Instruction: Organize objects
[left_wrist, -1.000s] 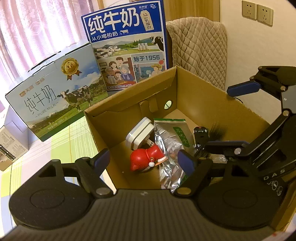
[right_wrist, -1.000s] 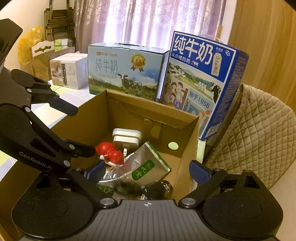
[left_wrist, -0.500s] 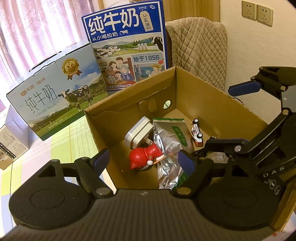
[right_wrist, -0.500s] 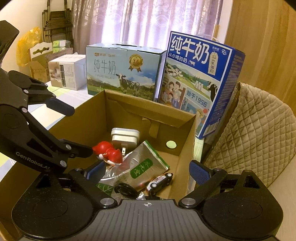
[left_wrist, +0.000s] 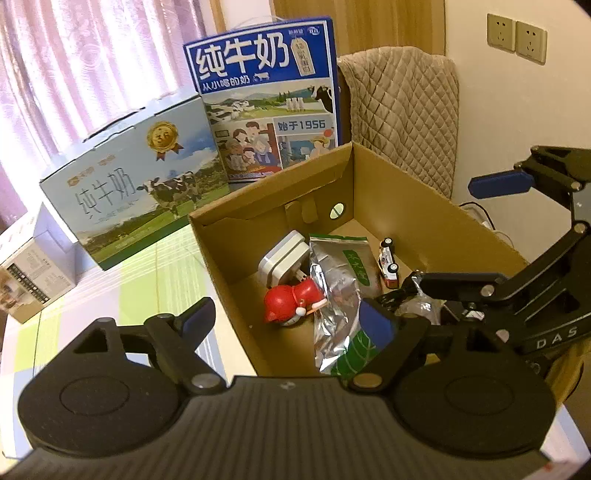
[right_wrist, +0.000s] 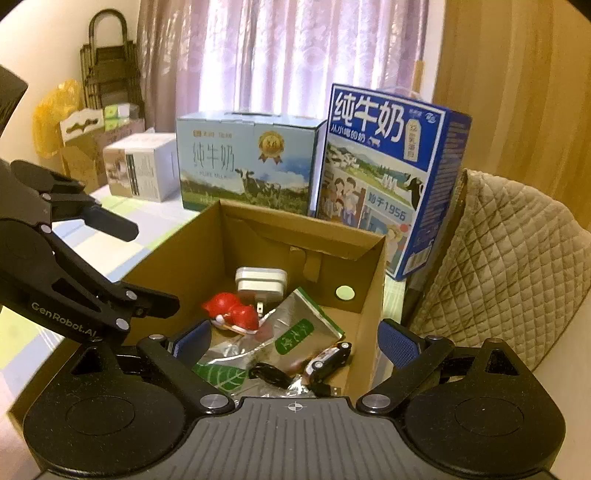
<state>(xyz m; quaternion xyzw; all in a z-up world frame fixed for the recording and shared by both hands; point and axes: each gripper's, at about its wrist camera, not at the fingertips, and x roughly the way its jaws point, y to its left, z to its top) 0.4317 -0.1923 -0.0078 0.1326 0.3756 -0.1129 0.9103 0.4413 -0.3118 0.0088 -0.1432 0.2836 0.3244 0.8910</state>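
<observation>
Both my claws hang empty above the cardboard box (right_wrist: 373, 273), every small item already inside it.

My left gripper (left_wrist: 291, 321) and right gripper (right_wrist: 293, 338) each stand with fingers spread wide, holding nothing. On the box floor, the white plug adapter (right_wrist: 260, 282) lies toward the far wall, the red figurine (right_wrist: 232, 314) just in front of it, touching the foil pouch (right_wrist: 280, 332) that sprawls across the middle. The toy car (right_wrist: 328, 360) sits by the right wall, near a black cable (right_wrist: 273, 374) at the near edge. I judge the pouch light, crinkly and slick (best pinched at a flat edge); the car is small, hard and apt to roll, so I would grip across its body. The adapter is rigid, easy by its flat sides.
</observation>
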